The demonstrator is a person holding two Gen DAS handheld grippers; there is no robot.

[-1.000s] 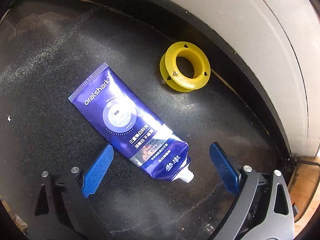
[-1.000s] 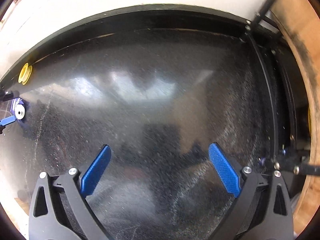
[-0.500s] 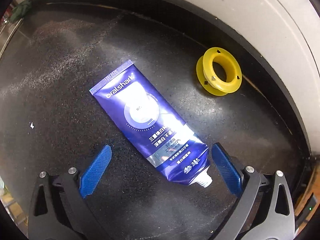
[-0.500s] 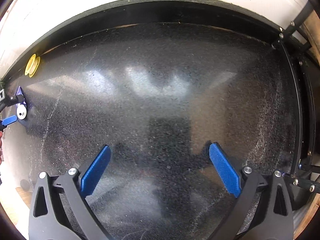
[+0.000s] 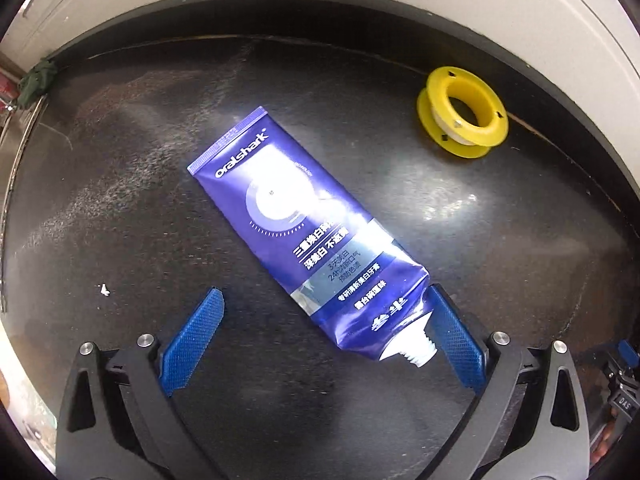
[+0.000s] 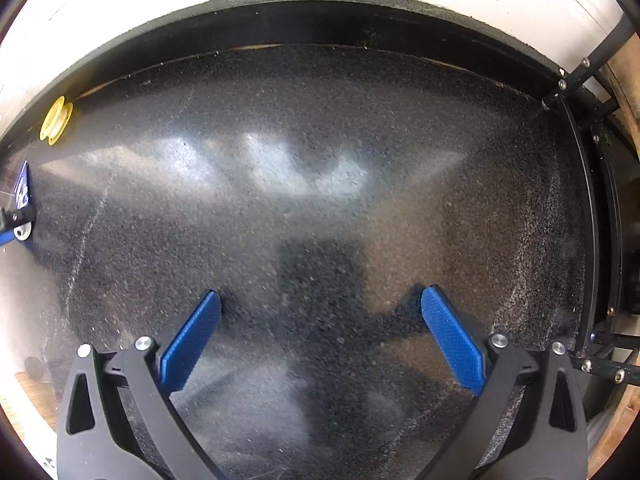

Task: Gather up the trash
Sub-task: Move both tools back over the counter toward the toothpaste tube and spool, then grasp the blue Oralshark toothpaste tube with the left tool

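Two pieces of trash lay on the dark surface: one purple toothpaste tube and one yellow spool near the back edge. The left gripper hung over the tube's capless neck end, jaws spread wide, apparently to straddle it (the nozzle sat just beside one pad). The right gripper, jaws also spread, held nothing.

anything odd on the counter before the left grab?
Toothpaste tube lies diagonally with no cap, bare threaded nozzle right beside the left gripper's right finger, off-centre in the open jaws. Yellow spool sits askew by the back edge.
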